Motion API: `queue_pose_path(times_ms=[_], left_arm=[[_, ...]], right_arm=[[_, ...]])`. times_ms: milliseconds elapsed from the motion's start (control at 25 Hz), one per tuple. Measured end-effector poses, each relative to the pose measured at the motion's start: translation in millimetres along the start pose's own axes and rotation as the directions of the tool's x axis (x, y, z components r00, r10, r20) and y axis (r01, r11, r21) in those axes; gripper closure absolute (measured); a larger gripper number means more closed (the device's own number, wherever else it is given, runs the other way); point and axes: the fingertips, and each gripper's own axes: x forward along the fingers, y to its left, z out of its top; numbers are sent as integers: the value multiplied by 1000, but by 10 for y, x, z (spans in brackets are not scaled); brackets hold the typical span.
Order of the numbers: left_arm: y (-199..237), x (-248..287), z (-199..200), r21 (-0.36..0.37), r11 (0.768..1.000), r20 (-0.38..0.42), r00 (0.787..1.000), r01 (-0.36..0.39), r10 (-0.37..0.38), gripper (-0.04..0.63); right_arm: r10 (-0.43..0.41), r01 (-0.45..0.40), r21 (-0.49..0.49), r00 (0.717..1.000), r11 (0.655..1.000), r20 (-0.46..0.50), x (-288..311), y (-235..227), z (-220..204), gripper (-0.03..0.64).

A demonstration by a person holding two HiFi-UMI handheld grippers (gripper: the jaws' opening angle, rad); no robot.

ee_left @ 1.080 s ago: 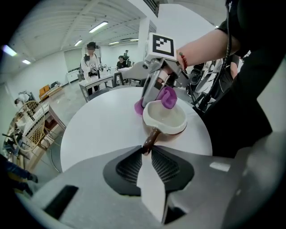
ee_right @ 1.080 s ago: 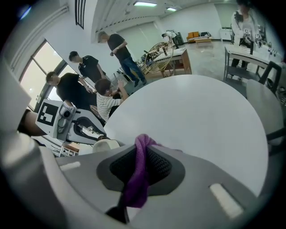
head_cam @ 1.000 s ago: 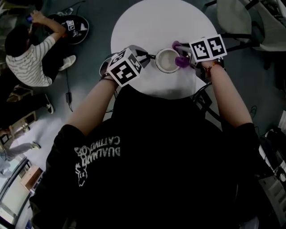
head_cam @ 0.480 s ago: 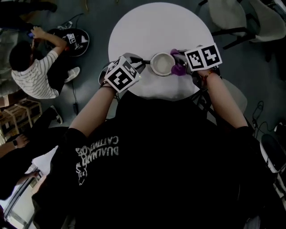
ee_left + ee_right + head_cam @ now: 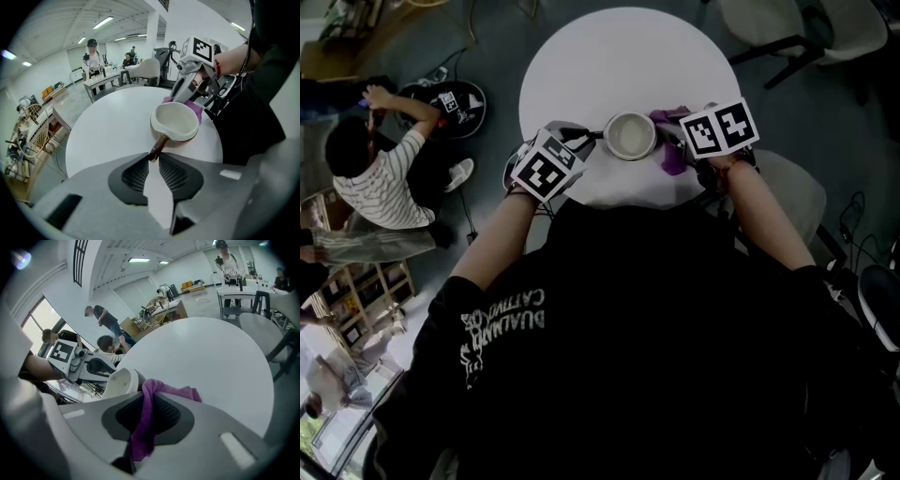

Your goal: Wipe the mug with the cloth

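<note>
A mug [image 5: 630,136], white inside and brown outside, stands on the round white table [image 5: 619,56] near its front edge. My left gripper [image 5: 153,157] is shut on the mug's brown handle [image 5: 159,144], and in the head view it [image 5: 584,141] sits left of the mug. My right gripper [image 5: 149,397] is shut on a purple cloth [image 5: 143,427] that hangs between its pads. In the head view the cloth [image 5: 670,152] lies against the mug's right side, under the right gripper [image 5: 675,136]. The right gripper view shows the mug [image 5: 119,383] just left of the cloth.
The table's front edge lies right below both grippers, against the person's body. Chairs [image 5: 787,28] stand at the back right and another seat [image 5: 792,192] at the right. A person [image 5: 375,178] sits on the floor at the left, with cables and gear nearby.
The right gripper has drawn the purple cloth from the mug's rim down its right side, toward the table's front edge. The left gripper still holds the handle in place.
</note>
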Motion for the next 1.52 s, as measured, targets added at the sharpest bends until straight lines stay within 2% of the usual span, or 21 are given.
queue_pose_path(times_ms=[1240, 1520], left_arm=[[-80, -13, -25, -27, 999, 22, 1000, -21, 22, 528], [-66, -26, -76, -13, 1000, 32, 999, -10, 10, 528]], right_arm=[[18, -20, -20, 997, 1000, -81, -18, 312, -690, 563], [-11, 12, 7, 998, 1000, -62, 64, 370, -729, 563]])
